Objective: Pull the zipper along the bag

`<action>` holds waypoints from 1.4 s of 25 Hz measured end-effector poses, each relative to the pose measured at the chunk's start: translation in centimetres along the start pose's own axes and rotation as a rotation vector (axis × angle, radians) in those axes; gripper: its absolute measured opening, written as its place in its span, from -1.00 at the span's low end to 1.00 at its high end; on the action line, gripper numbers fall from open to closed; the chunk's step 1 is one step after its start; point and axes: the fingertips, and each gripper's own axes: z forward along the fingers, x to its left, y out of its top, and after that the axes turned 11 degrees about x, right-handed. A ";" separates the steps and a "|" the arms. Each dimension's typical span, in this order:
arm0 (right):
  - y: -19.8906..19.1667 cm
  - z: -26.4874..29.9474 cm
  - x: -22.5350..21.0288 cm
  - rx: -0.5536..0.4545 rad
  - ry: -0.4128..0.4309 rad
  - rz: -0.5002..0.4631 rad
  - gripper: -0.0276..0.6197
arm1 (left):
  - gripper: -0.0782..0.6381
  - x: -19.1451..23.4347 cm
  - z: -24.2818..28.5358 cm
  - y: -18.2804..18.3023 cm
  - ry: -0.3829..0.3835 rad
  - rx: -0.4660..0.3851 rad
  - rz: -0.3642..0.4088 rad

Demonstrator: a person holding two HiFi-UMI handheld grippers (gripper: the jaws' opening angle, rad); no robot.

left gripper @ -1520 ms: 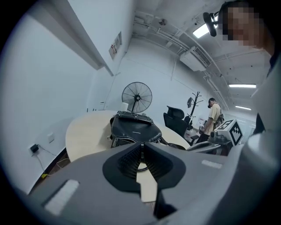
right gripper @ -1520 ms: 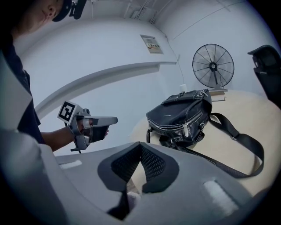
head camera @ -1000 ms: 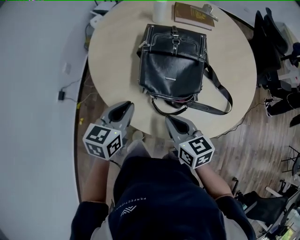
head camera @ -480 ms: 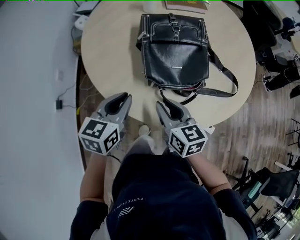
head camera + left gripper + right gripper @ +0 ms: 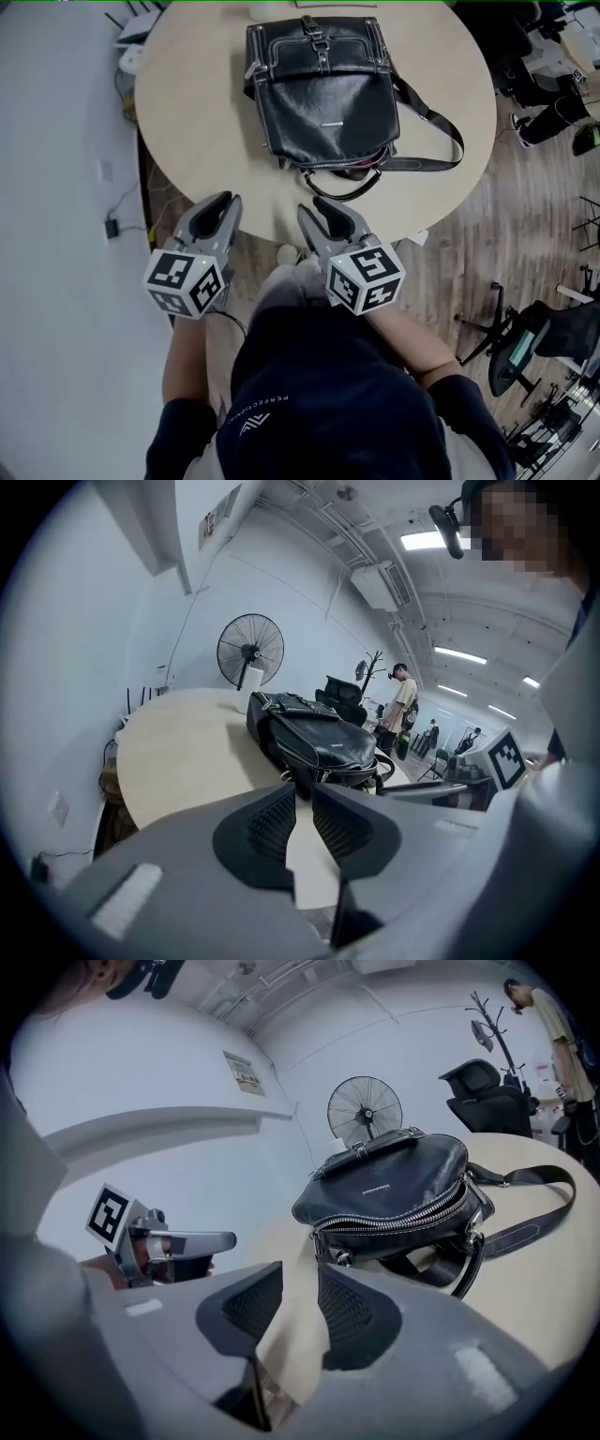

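Two grippers are held empty, short of the bag (image 5: 323, 103).
In the head view the bag is laid on the round table (image 5: 187, 103), beyond the left gripper (image 5: 223, 199) and the right gripper (image 5: 314, 204). In the left gripper view its jaws are seen slightly apart, just opened, with nothing between them. In the right gripper view its jaws are seen opened wider, and the zipper (image 5: 394, 1223) is faced.

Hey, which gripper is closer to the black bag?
Right. The right gripper sits just short of the black bag; the left gripper lies farther left. Both grippers' jaws have just been opening, empty.
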 end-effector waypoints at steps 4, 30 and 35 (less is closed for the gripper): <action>-0.3 -0.6 0.4 -0.002 0.028 -0.043 -0.55 | -0.56 -0.9 0.4 0.7 0.018 -0.014 -0.011; 3.3 6.2 -1.4 -0.280 -0.450 0.268 -0.52 | -0.56 3.2 1.6 3.8 -0.209 0.104 0.218; 3.8 6.5 -1.8 -0.331 -0.550 0.329 -0.50 | -0.56 4.2 0.9 3.7 -0.227 0.114 0.237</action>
